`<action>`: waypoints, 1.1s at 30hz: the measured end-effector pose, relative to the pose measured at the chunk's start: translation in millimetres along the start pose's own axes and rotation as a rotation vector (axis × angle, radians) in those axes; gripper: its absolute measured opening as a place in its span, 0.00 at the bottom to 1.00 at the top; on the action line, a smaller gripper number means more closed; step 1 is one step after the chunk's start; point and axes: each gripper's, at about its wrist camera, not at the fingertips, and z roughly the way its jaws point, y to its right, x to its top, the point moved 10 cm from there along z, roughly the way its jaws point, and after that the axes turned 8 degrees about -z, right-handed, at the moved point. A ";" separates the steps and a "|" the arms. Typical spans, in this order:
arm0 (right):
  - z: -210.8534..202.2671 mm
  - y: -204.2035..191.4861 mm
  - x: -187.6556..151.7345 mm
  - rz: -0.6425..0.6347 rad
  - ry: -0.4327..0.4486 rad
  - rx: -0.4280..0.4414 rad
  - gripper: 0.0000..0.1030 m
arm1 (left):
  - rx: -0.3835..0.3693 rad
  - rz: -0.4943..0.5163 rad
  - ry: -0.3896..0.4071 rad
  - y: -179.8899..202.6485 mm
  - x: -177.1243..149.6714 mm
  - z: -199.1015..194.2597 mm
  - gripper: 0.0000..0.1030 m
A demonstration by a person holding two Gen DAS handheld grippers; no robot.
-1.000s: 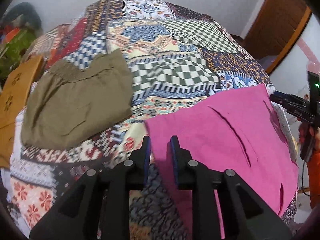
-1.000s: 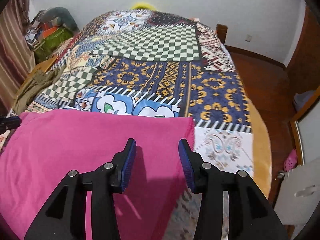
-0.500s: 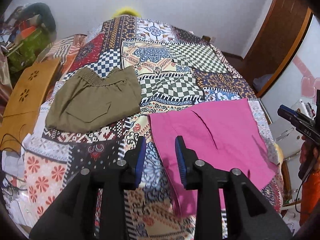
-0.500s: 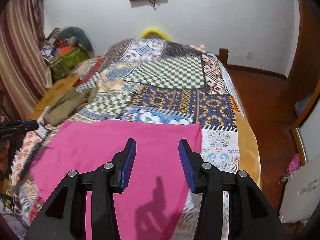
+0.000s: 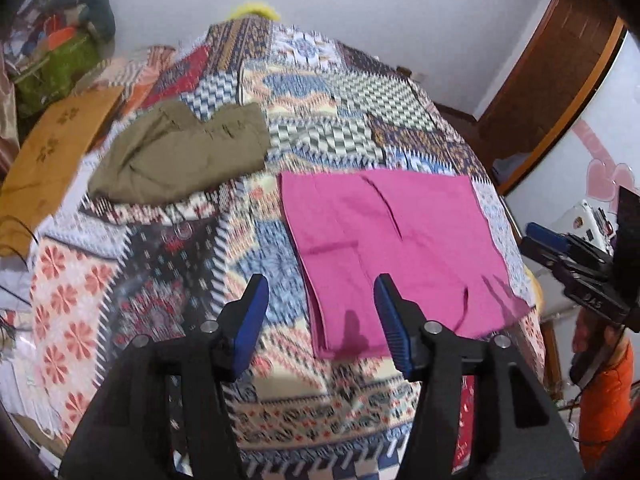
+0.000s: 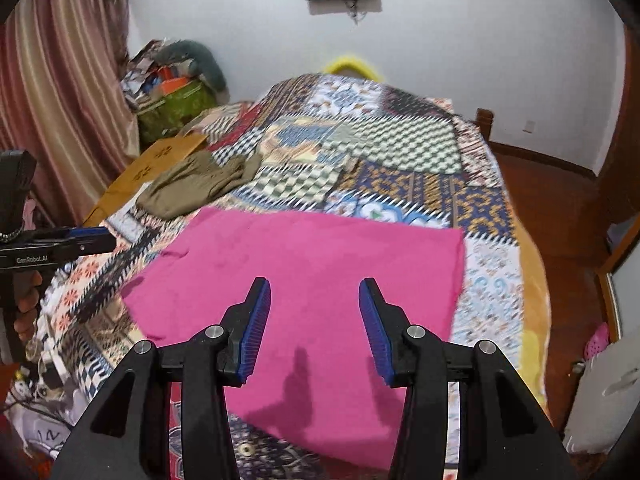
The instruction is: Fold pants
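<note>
A: Where are the pink pants (image 5: 384,236)?
B: Folded flat on the patchwork bedspread (image 5: 320,132), near the bed's front edge.
A: And the left tongs (image 5: 318,312)?
B: Above the cloth, jaws just opening wider, nothing between them.
A: The right tongs (image 6: 314,320)?
B: Spread too, empty, over the pink fabric. Olive pants (image 5: 180,156) lie apart, further left.
</note>
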 end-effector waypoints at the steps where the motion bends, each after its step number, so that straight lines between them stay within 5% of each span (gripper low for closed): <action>1: 4.4 -4.8 -3.4 -0.005 -0.012 0.009 0.41 | -0.011 -0.009 -0.017 0.8 -4.9 1.5 0.53; 14: 45.2 -39.4 -45.5 -0.087 -0.114 0.049 0.41 | -0.154 -0.175 -0.190 6.9 -63.9 19.4 0.54; 21: 47.0 -40.4 -49.0 -0.077 -0.115 0.076 0.41 | -0.243 -0.278 -0.196 15.2 -62.9 23.9 0.71; 33: 48.2 -41.2 -49.5 -0.087 -0.108 0.087 0.41 | -0.264 -0.321 -0.199 29.7 -42.6 46.1 0.76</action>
